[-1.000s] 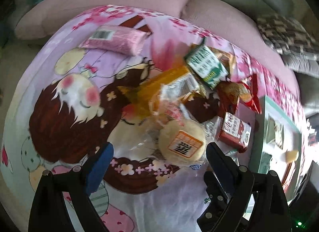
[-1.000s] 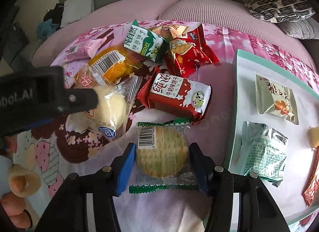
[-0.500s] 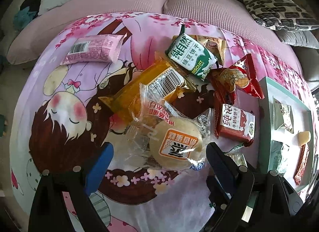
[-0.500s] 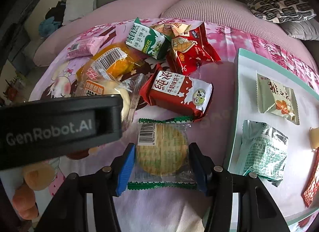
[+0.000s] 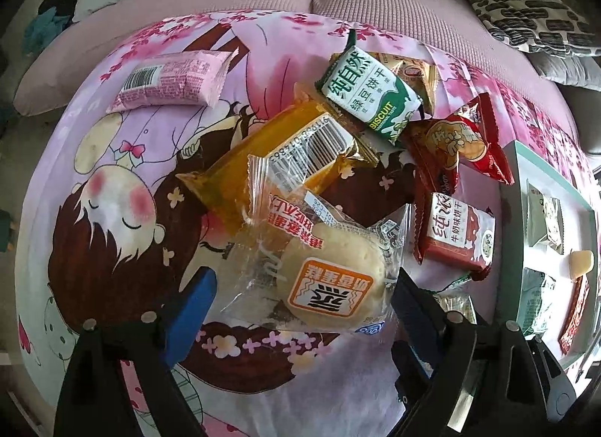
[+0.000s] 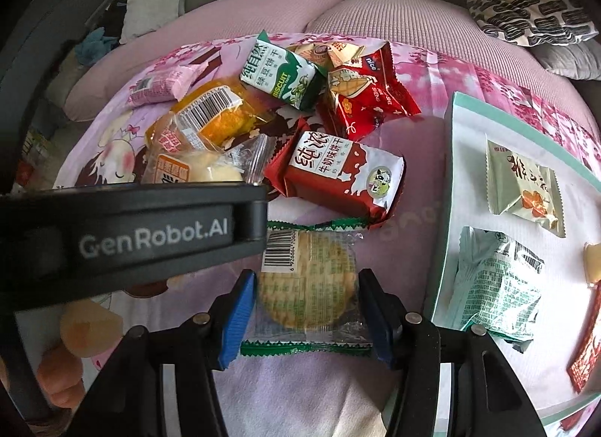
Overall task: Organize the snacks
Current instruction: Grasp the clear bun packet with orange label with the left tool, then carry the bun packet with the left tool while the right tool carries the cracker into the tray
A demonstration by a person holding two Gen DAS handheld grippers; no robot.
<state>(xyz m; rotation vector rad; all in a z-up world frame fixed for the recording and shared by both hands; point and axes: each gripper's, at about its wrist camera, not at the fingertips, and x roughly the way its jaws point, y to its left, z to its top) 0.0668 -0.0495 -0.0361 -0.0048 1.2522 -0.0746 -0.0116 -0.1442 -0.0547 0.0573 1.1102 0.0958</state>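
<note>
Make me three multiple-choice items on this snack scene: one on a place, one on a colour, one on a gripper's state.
1. Where does the round cracker pack lie?
A. In the tray
B. Between the right gripper's jaws
C. Under the green biscuit pack

2. What colour is the barcoded pack lying apart at the far left?
A. Pink
B. Green
C. Orange

3. How does the left gripper stand around the bun pack?
A. Shut on it
B. Open, either side of it
C. Away from it

Answers: 1 B, both pads press its wrapper's edges. 2 A, its wrapper is pink. 3 B, gaps show beside both pads.
</note>
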